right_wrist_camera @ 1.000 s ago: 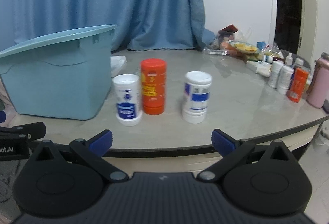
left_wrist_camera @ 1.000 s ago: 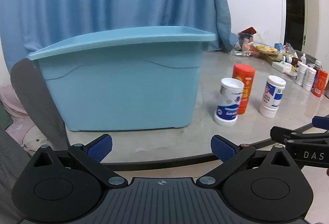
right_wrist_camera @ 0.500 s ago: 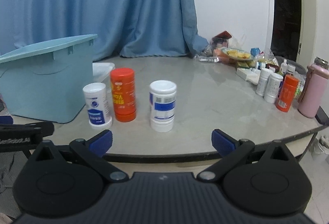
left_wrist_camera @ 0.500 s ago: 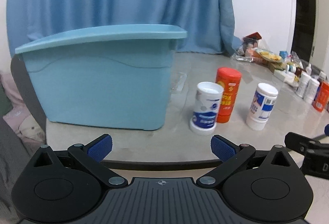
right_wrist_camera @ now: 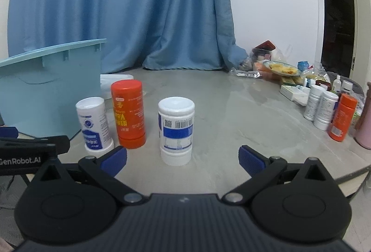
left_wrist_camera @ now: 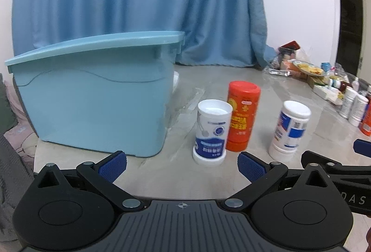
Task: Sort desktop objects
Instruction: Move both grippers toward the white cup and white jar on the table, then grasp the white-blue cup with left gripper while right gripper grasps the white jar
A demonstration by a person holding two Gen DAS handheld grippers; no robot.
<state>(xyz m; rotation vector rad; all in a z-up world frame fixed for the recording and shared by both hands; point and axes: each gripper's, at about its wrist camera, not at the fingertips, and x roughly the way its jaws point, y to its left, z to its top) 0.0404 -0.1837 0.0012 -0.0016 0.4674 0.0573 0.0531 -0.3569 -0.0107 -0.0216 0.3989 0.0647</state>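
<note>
box (left_wrist_camera: pixel 97 99): smooth light-blue plastic
table (right_wrist_camera: pixel 231 117): grey, smooth, a bit shiny
curtain (right_wrist_camera: pixel 129 11): soft blue cloth
orange bottle (right_wrist_camera: pixel 128 113): shiny plastic
finger pads (right_wrist_camera: pixel 113 160): bumpy blue

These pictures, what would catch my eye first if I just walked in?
Probably the big light-blue bin at the table's left, before the blue curtain. Next, three upside-down bottles beside it: an orange bottle between two white bottles. Both sets of blue-tipped fingers are spread open, holding nothing.

Even, soft indoor light — slight blur throughout, fisheye bending at edges, dark corners.
</note>
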